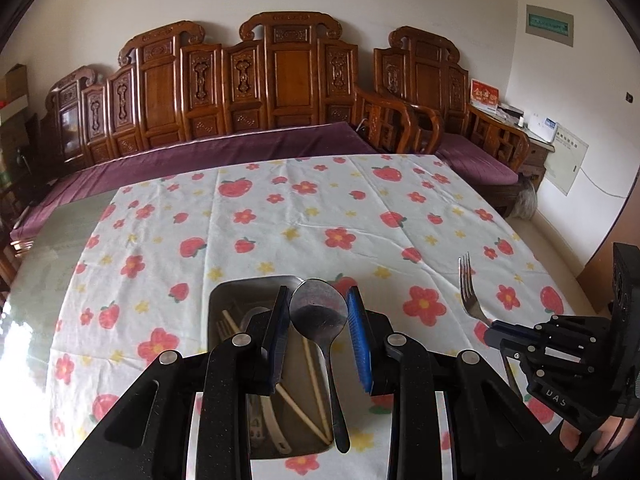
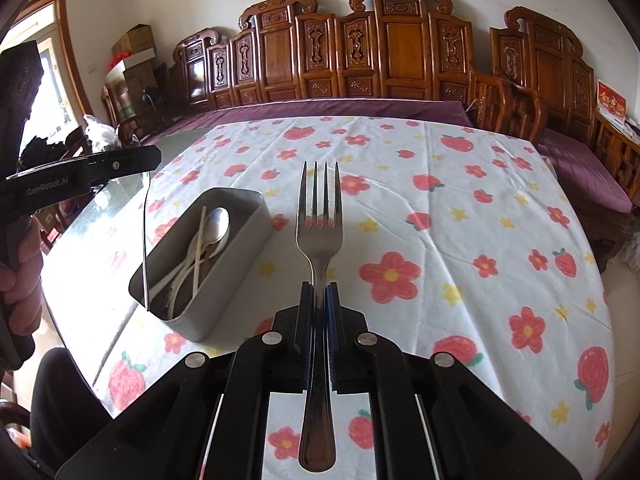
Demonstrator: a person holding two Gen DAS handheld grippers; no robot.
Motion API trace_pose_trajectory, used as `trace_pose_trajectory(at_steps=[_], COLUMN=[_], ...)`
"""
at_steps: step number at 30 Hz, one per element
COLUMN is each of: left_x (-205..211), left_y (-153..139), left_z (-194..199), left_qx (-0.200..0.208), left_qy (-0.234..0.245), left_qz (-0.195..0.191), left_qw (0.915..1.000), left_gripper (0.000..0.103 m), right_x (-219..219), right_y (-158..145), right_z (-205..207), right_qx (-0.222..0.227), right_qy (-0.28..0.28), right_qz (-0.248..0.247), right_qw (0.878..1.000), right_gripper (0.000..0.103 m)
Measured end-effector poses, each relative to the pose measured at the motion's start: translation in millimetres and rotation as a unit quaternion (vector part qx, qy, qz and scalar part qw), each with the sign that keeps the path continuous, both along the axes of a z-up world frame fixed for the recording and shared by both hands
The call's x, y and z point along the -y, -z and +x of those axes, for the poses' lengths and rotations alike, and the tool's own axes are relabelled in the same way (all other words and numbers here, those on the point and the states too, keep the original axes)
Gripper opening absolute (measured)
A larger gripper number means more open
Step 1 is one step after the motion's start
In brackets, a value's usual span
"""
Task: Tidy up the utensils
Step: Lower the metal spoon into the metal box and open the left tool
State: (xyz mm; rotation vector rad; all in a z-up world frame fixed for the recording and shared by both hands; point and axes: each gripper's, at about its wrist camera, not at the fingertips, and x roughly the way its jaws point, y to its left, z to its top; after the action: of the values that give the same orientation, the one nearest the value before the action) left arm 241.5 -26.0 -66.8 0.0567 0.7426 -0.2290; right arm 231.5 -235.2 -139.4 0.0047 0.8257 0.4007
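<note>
My left gripper (image 1: 319, 338) hangs over the steel tray (image 1: 224, 292). A metal spoon (image 1: 320, 316) sits between its blue pads, bowl up; the pads stand apart from the bowl and the handle hangs down over the tray, so the hold is unclear. The tray (image 2: 240, 248) holds chopsticks (image 1: 316, 384), a white spoon and a metal spoon (image 2: 218, 224). My right gripper (image 2: 320, 292) is shut on a metal fork (image 2: 319, 216), tines forward, above the cloth right of the tray. The fork (image 1: 468, 292) also shows in the left wrist view.
A flower-and-strawberry tablecloth (image 2: 440, 208) covers a glass-topped table. A carved wooden sofa (image 1: 280, 80) with purple cushions stands behind it. Cardboard boxes (image 2: 134, 52) are stacked at far left. The person's hand (image 2: 18, 280) holds the left gripper.
</note>
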Motion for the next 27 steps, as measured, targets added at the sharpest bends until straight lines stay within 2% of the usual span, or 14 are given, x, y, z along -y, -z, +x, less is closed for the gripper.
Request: trace_pose_trajectory(at_steps=[5, 9, 17, 27], left_x=[-24, -36, -37, -34], left_y=[10, 32, 73, 87], left_z=[9, 19, 33, 39], left_qx=[-0.007, -0.028, -0.068, -0.098], left_qy=[-0.013, -0.021, -0.018, -0.014], left_qz=[0.012, 0.023, 0.034, 0.038], left_qw=[0.9998, 0.9991, 0.9970, 0.9943], left_gripper=[0.026, 0.026, 0.026, 0.030], right_x=[-19, -30, -41, -57], right_y=[2, 5, 6, 2], right_z=[5, 8, 10, 11], right_qx=[-0.004, -0.007, -0.011, -0.009], right_qy=[-0.012, -0.018, -0.026, -0.036], right_qz=[-0.003, -0.005, -0.010, -0.013], right_qw=[1.000, 1.000, 1.000, 0.999], right_gripper=[0.008, 0.008, 0.008, 0.008])
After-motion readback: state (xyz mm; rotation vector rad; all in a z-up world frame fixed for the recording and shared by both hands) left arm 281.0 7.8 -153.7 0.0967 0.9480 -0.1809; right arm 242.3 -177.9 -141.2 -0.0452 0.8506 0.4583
